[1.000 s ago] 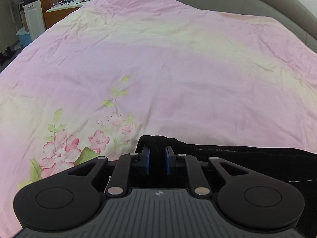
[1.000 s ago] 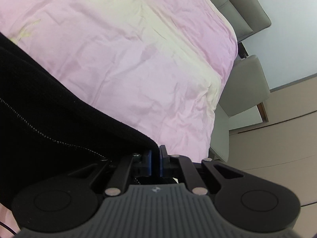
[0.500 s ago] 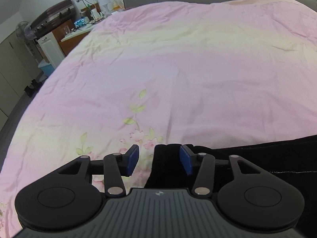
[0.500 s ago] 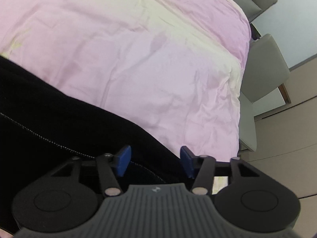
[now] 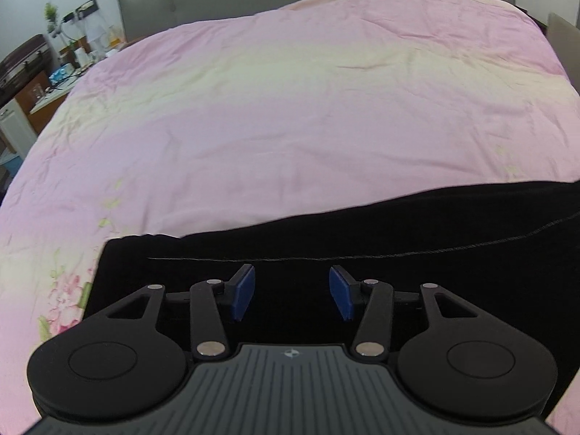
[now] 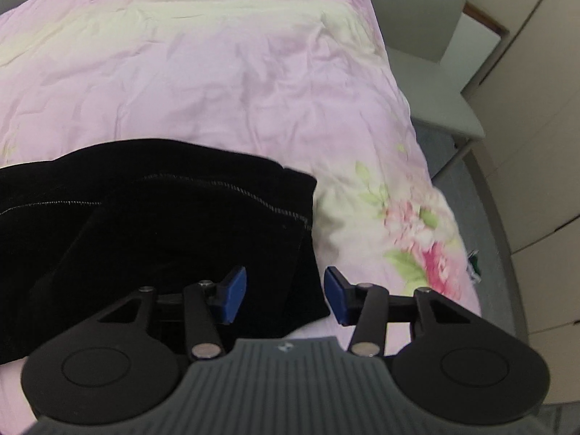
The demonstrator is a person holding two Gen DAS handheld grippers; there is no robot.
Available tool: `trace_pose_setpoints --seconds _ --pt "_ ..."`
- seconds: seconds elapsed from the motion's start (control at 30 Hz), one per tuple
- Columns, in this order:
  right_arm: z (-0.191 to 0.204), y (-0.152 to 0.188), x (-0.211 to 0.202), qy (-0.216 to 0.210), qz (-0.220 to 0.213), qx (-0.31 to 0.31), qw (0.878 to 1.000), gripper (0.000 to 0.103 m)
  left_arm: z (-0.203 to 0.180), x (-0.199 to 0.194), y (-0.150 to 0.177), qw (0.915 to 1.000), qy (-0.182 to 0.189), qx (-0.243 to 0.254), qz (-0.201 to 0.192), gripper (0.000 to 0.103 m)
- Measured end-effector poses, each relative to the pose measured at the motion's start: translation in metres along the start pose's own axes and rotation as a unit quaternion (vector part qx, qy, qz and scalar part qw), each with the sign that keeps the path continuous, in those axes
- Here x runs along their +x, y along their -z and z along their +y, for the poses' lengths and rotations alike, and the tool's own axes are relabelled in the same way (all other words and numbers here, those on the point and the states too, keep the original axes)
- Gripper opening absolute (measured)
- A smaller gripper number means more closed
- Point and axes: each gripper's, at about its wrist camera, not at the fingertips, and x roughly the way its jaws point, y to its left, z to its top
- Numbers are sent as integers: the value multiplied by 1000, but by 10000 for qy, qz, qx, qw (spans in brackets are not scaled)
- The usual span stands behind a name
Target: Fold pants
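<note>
The black fabric pants [image 5: 362,239] lie across the pink floral bedspread [image 5: 290,101], long axis three to nine o'clock, directly under both grippers: left gripper [image 5: 291,293] released, right gripper [image 6: 285,295] closing on nothing, over the end.

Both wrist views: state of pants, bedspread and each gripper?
pants: black, lying flat on the bed, not gripped
bedspread: pink, spread out, lightly wrinkled
left gripper: open above the pants
right gripper: jaws closing, pads apart over the pants' edge
</note>
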Motion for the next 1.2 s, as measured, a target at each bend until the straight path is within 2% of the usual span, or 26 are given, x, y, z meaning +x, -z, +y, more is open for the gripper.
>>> trace_pose_setpoints --seconds 0.1,0.2,0.27,0.3,0.37,0.43,0.5,0.53,0.57,0.63,0.7,0.77,0.8,0.83,0.9,0.93,1.0,1.07,1.17,1.2 --pt "-17 18 24 -442 146 621 9970 45 -26 8 6 9997 111 158 164 57" --pt "-26 29 41 -834 102 1170 9896 42 -44 13 10 9992 124 237 304 57" --pt "-23 31 46 -934 57 1150 9889 22 -50 16 9 9989 84 281 356 57" --pt "-18 30 44 -792 -21 944 9924 4 -53 17 8 9988 53 302 392 57" --pt "-8 27 33 -609 -226 412 9970 0 -58 20 7 9984 8 344 443 57" --pt "-8 21 21 -500 -428 188 9977 0 -62 23 4 9981 -41 390 481 57" --pt "-20 11 13 -8 -575 90 9983 0 -65 24 5 9976 -99 436 530 57" --pt "-31 6 13 208 -559 108 9982 0 -66 25 4 9974 -123 454 540 57" --pt "-44 3 15 231 -483 267 9982 0 -69 27 5 9973 -136 467 550 57" --pt "-63 4 19 -126 -352 621 9974 0 -73 31 4 9972 -135 464 578 57" --pt "-71 10 16 -712 -385 928 9924 0 -75 33 5 9970 -131 469 604 57" --pt "-67 17 14 -1279 -370 1249 9832 9 -77 34 5 9966 -148 503 630 57" --pt "-59 19 13 -1521 -319 1345 9786 27 -78 35 5 9965 -150 518 632 57" --pt "-53 20 14 -1631 -296 1374 9765 32 -79 35 5 9965 -148 526 630 57" --pt "-38 20 18 -1714 -252 1346 9756 31 -81 33 4 9968 -116 516 605 57" --pt "-34 19 23 -1611 -243 1365 9772 31 -80 31 4 9969 -96 510 590 57" --pt "-31 18 38 -1360 -18 1614 9775 32 -79 29 6 9970 -88 508 582 57" --pt "-34 21 55 -1351 202 1928 9717 32 -76 30 8 9969 -87 456 640 57" --pt "-32 22 59 -1249 204 2137 9687 34 -72 37 14 9964 -70 326 776 57" --pt "-30 22 57 -1188 189 2098 9703 31 -71 40 16 9962 -63 279 824 57"
